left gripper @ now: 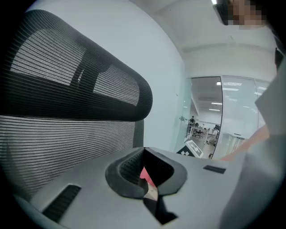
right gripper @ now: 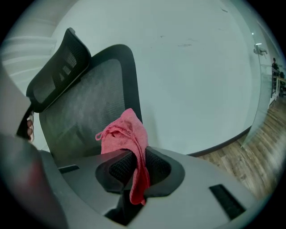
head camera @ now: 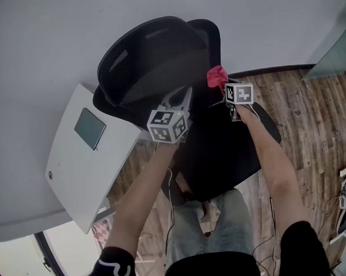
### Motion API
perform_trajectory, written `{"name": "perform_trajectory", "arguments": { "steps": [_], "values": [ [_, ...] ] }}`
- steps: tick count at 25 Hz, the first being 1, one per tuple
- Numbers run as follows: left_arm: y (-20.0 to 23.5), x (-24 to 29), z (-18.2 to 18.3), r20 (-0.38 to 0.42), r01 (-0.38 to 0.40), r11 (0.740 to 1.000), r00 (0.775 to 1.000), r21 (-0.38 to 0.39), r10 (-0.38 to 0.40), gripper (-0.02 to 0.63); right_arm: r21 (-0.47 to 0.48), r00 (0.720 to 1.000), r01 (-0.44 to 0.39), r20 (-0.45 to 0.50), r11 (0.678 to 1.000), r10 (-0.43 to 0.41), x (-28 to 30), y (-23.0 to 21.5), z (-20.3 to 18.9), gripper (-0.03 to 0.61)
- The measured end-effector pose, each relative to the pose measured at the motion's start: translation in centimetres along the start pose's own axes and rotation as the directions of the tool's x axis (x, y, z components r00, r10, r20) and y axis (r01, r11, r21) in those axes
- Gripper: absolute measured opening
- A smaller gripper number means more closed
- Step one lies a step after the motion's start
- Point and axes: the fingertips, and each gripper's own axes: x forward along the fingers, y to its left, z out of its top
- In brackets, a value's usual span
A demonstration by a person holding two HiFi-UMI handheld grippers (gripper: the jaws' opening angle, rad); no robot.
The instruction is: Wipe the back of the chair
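Black office chair (head camera: 153, 67) stands against a pale wall (head camera: 42, 37), seat (head camera: 225, 155) toward the person, back rising upright with the curved headrest (right gripper: 53, 76) at the top. The back's long axis is vertical. It is fine ribbed mesh in a smooth dark frame, and the headrest is the same mesh, bowed.

Right gripper (head camera: 223, 84) – jaws clamped on a red cloth (head camera: 217, 75), held near the right edge of the chair back, at upper-back height. In the right gripper view the cloth (right gripper: 127, 134) is soft terry, bunched in a loose crest above the jaws, with a narrow tail hanging down between them.

Left gripper (head camera: 185, 95) – pointed at the middle of the back, close to the mesh, apart from the cloth. Its jaws are drawn together at the tips. A red sliver shows in the gap behind them, and what it is cannot be told.

White desk (head camera: 71, 162) to the left carries a dark flat screen (head camera: 89, 128). The floor (head camera: 309, 117) is wood plank.
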Motion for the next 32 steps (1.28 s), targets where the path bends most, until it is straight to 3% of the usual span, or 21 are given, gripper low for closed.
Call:
{"name": "perform_trajectory", "arguments": {
  "steps": [8,12,15,17,21,26,32],
  "values": [
    [0.0,-0.9,-0.7,-0.024,-0.015,1.0,1.0,0.001,0.015,0.025,-0.036,0.98,0.061,-0.189,0.997,-0.067,0.6,-3.3,-9.3,0.071],
    [-0.1,-2.7,-0.5,-0.062,-0.03,1.0,0.998,0.007,0.031,0.025,-0.053,0.972,0.069,-0.221,0.996,-0.079,-1.2,-3.4,-10.5,0.071],
    [-0.9,-5.7,0.8,-0.083,-0.049,0.999,0.995,0.001,0.048,0.025,-0.062,0.983,-0.023,-0.182,0.998,0.011,-5.0,-1.7,-8.5,0.069],
    [-1.6,-7.9,2.5,-0.089,-0.058,0.998,0.994,0.0,0.058,0.025,-0.058,0.99,-0.087,-0.113,0.995,0.08,-8.0,-0.2,-5.2,0.067],
    [-3.9,-13.0,5.7,-0.082,-0.102,0.992,0.992,-0.081,0.095,0.025,-0.034,0.983,-0.179,0.024,0.983,0.179,-13.9,3.7,1.2,0.066],
    [-7.7,-19.9,10.2,0.036,-0.182,0.975,0.982,-0.125,0.188,0.025,-0.134,0.959,-0.251,0.101,0.959,0.265,-23.3,9.7,5.7,0.066],
    [-14.5,-27.6,13.1,0.122,-0.252,0.963,0.957,-0.101,0.263,0.025,-0.262,0.928,-0.311,0.121,0.913,0.351,-35.7,15.6,6.0,0.066]
  ]
}}
